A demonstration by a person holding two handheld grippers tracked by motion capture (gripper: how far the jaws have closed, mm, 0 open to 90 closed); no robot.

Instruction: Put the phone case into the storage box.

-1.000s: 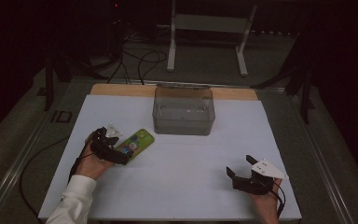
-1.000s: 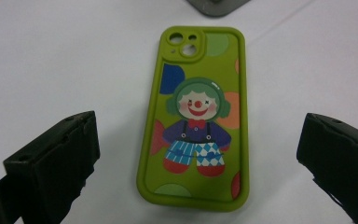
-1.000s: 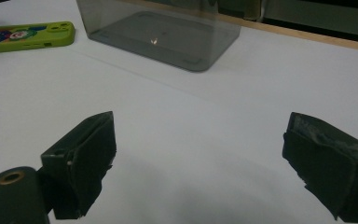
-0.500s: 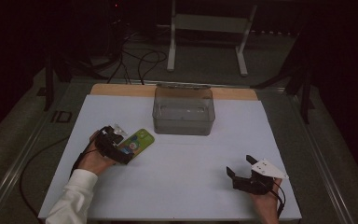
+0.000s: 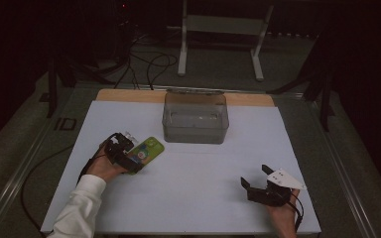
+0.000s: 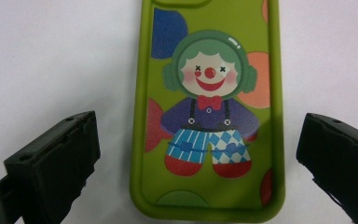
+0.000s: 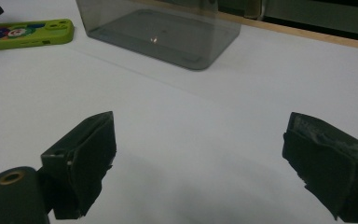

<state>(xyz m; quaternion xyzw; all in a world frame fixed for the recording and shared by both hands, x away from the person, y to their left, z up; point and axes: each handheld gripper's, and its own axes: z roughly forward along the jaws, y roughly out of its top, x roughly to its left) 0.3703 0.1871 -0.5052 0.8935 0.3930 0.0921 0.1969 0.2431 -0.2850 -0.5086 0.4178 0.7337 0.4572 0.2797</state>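
The left gripper hangs low over the near-left part of the white table with its jaws spread wide, and the green phone case lies flat between them — in the left gripper view a black jaw stands off each long side of the case, with bare white surface showing on both sides, so neither jaw touches it. In the high view the case pokes out from under the gripper, angled up and to the right toward the clear plastic bin, which sits near the far middle of the table, apart from the case. The right gripper rests near the table's near-right corner, well apart from the case, its jaws also spread and holding nothing. Between the two grippers the white surface lies open, and there is open room from the case across to the bin's front wall; the table's left edge is near the person's left hand, and a wooden strip runs along the far edge behind the bin. The case is lime green with a raised rim and rounded corners — its back carries a cartoon clown with green hair, a red nose, a red bow tie, a purple shirt, blue patterned trousers and red shoes, among coloured spots in blue, orange and red. In the right gripper view the case lies flat at the far left, beside the bin.
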